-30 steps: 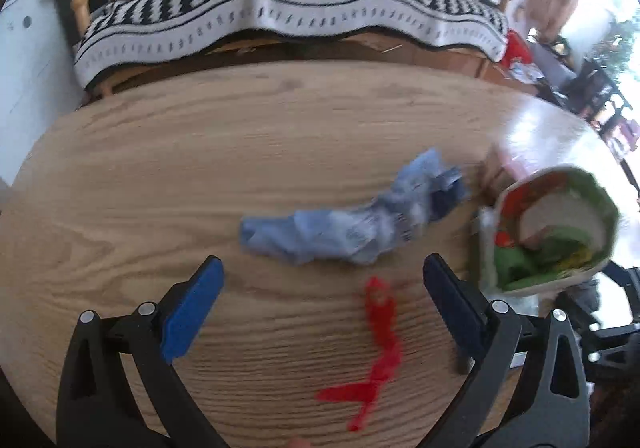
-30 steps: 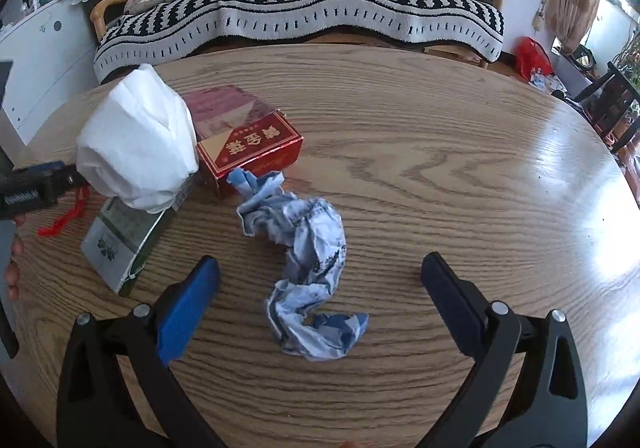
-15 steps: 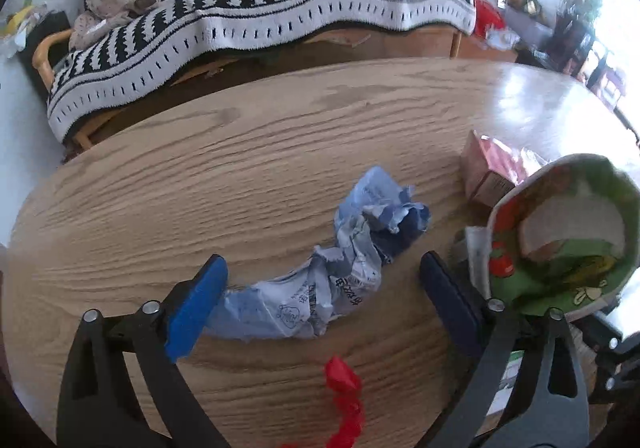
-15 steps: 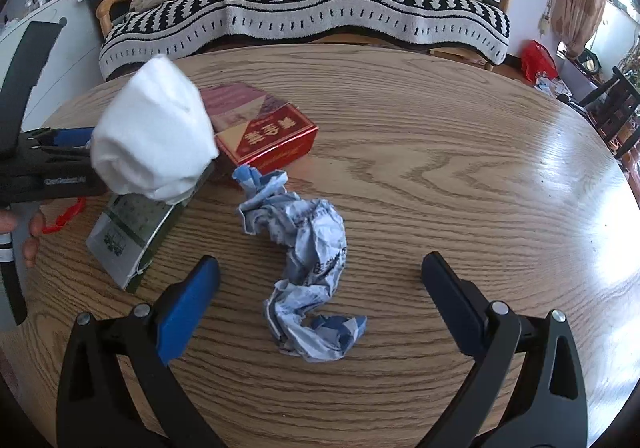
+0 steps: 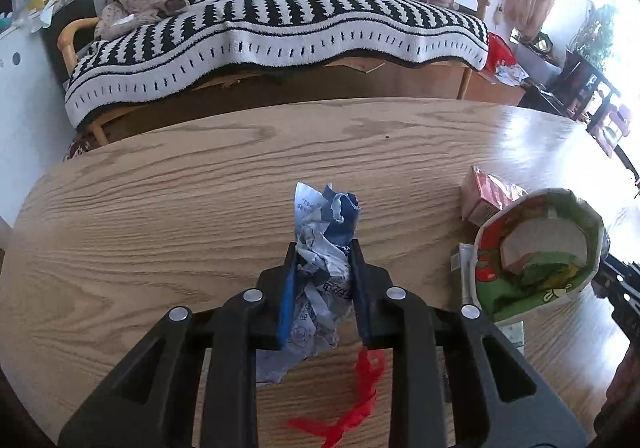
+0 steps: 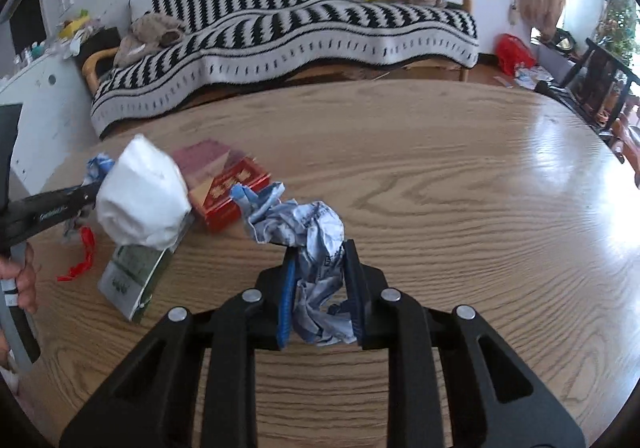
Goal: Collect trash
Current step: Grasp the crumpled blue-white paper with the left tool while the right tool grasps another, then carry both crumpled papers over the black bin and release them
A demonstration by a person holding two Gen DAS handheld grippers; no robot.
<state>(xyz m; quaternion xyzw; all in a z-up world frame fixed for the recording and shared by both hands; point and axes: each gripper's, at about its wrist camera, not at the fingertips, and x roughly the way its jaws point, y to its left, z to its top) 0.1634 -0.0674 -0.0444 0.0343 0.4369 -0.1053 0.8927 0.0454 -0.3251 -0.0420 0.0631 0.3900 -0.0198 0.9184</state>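
Observation:
A crumpled blue-and-white paper (image 5: 324, 248) is pinched between the jaws of my left gripper (image 5: 323, 248), its top sticking up past the fingertips. My right gripper (image 6: 319, 248) is shut on a crumpled blue-and-white paper (image 6: 308, 232), whose far end reaches toward a red box (image 6: 224, 184). Whether this is one paper held at both ends or two papers I cannot tell. A red ribbon scrap (image 5: 352, 404) lies on the wooden table (image 5: 160, 216) under the left gripper; it also shows in the right wrist view (image 6: 80, 256).
A green-and-white bag with its mouth open (image 5: 536, 252) hangs at the right of the left view; from the right view it is a white bundle (image 6: 144, 192). A flat green packet (image 6: 132, 276) and the red box (image 5: 488, 196) lie beside it. A striped sofa (image 6: 300, 32) stands behind the table.
Both grippers were open half a second ago; now both are shut on crumpled blue-and-white paper. The left gripper swung round to face the paper end-on.

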